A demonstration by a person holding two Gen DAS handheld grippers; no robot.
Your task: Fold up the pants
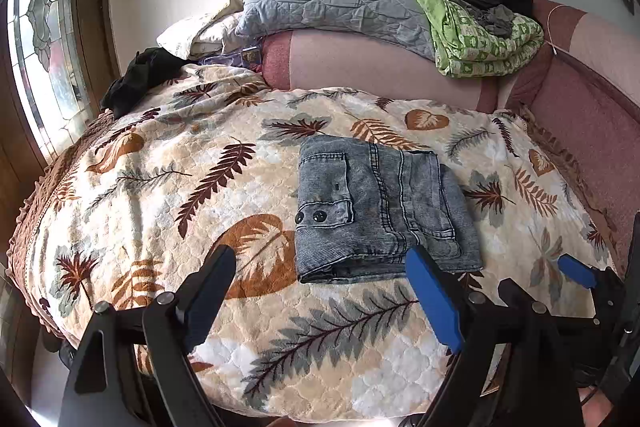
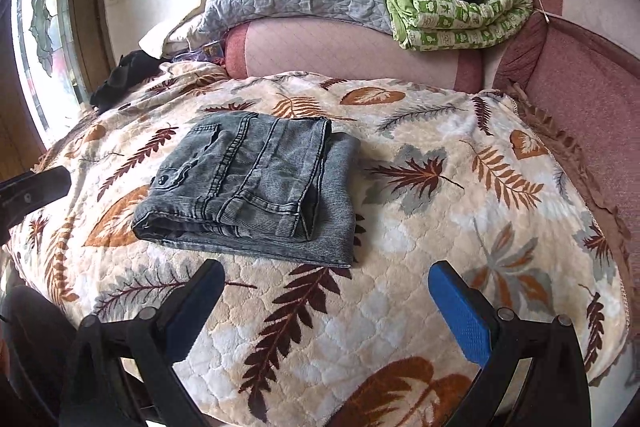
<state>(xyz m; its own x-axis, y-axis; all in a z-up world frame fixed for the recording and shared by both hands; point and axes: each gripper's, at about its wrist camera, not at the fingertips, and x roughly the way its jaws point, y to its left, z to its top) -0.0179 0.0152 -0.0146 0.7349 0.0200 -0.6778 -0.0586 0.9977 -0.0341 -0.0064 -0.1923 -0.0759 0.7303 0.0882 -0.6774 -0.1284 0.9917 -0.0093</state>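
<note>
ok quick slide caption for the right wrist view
Folded grey jeans lie on a leaf-print blanket, the open right gripper hovering empty nearby.

Faded grey-blue pants (image 1: 380, 207); cream blanket (image 1: 160, 187) with rust, brown, grey leaves; green-patterned quilt (image 1: 480, 43).

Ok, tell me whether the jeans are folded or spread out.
Folded. The jeans lie as a compact stack of layers on the blanket, neither claw touching them.
</note>
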